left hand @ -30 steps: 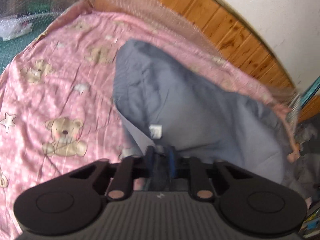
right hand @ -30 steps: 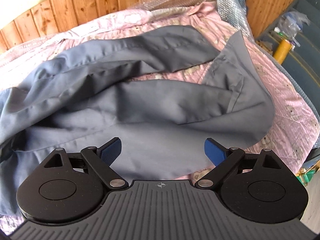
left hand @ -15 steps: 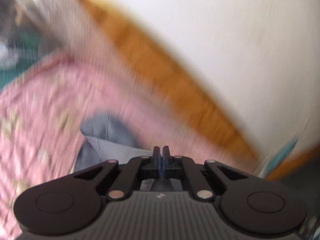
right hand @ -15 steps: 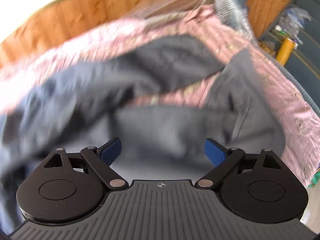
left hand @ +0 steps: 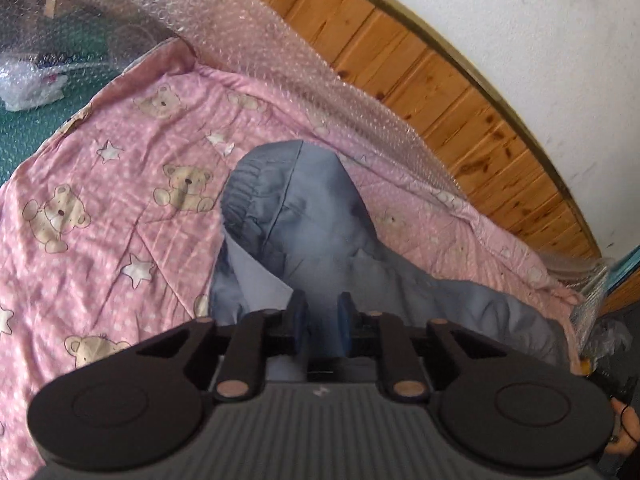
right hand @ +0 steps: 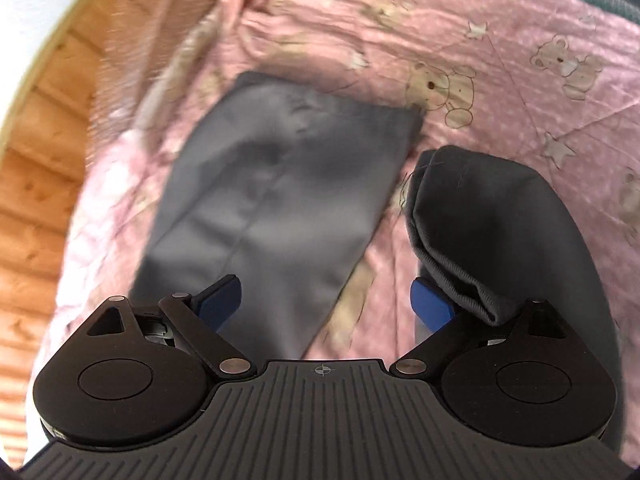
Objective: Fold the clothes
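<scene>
A: What has moved since a second ago?

B: The grey cotton trousers [left hand: 316,216] no longer lie spread out in a heap. The left gripper [left hand: 322,322] has pulled the elastic waistband end toward itself, and the right gripper [right hand: 326,302] has swung over to the two leg ends.

A: How do the grippers stand now?

B: The left one points down along the pink teddy-bear quilt [left hand: 100,208] on the bed, its fingers [left hand: 298,320] close together and clamped on a fold of trouser cloth. The right one hangs above the quilt, fingers [right hand: 430,304] wide apart and gripping nothing; one leg [right hand: 276,200] lies flat beneath it, and the other leg's folded end [right hand: 492,224] drapes over its right finger arm.

A: Anything else?

B: Clear bubble wrap [left hand: 280,52] lies along the wooden wall panelling [left hand: 440,92].
</scene>
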`<state>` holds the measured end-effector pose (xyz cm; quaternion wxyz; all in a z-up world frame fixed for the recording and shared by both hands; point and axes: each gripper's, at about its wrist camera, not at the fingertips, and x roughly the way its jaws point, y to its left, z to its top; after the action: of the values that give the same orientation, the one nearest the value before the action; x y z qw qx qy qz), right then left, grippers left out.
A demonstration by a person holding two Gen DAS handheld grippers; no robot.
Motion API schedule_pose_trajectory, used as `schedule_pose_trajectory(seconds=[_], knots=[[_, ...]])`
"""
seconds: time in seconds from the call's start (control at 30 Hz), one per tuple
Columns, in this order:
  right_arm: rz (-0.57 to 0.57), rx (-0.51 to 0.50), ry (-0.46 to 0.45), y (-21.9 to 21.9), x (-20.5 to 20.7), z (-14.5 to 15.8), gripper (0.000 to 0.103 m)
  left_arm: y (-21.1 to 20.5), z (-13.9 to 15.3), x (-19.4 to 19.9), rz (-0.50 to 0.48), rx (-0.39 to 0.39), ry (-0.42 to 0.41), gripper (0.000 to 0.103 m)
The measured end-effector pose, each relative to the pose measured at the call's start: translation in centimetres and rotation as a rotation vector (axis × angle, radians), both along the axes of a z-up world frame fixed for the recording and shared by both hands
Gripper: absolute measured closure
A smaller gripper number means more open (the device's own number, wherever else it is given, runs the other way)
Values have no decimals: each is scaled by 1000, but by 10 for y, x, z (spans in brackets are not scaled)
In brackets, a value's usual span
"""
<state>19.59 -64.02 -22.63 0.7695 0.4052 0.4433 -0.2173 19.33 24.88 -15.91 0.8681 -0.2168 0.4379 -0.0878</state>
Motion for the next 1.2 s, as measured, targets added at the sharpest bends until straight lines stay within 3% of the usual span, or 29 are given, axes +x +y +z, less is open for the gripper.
schedule_pose_trajectory(seconds=[0.03,0.1,0.13,0.17,0.2,0.23,0.3,0.4,0.5,0.6,0.7,0.77,0.8,0.83,0.87,0.9,0.93,0.97,1.07,1.2], knots=[[-9,-3,-5,-3,4,-5,11,-2,3,2,8,11,-7,62],[-30,-26,-41,-7,8,-9,10,0,16,6,45,8,-43,61],[-36,-42,-69,-8,9,-9,21,1,22,8,63,6,-60,64],[-38,-51,-93,-8,11,-8,45,2,29,10,81,4,-78,90],[-32,-61,-107,-9,12,-8,63,3,35,12,100,2,-95,99],[-16,-74,-119,-10,16,-4,101,4,41,14,118,0,-113,101],[30,-110,-159,-12,24,16,103,6,54,18,154,-4,-148,101],[51,-193,-333,-28,39,83,103,9,74,24,209,-9,-201,101],[52,-273,-418,-50,74,133,103,12,90,34,260,-6,-243,101],[32,-344,-332,-67,124,135,103,8,85,70,288,56,-203,101],[42,-414,-137,-69,160,105,103,-8,46,103,275,207,-30,101],[153,-389,-29,-56,168,85,88,-19,19,110,203,267,78,100],[208,-372,-12,-46,163,80,83,-22,15,103,174,268,94,100],[260,-377,-23,-33,151,80,61,-24,13,94,151,254,93,97],[312,-407,-30,-18,134,83,35,-24,14,82,140,242,79,87],[363,-451,-30,0,116,86,25,-23,17,68,138,233,56,82],[424,-489,-33,20,98,86,11,-21,20,59,136,219,39,70],[492,-519,-41,40,79,85,6,-18,24,52,135,202,28,59],[622,-538,-37,75,46,77,6,-13,33,49,122,196,-6,55],[541,-646,38,57,40,65,5,-14,46,75,115,268,-53,39]])
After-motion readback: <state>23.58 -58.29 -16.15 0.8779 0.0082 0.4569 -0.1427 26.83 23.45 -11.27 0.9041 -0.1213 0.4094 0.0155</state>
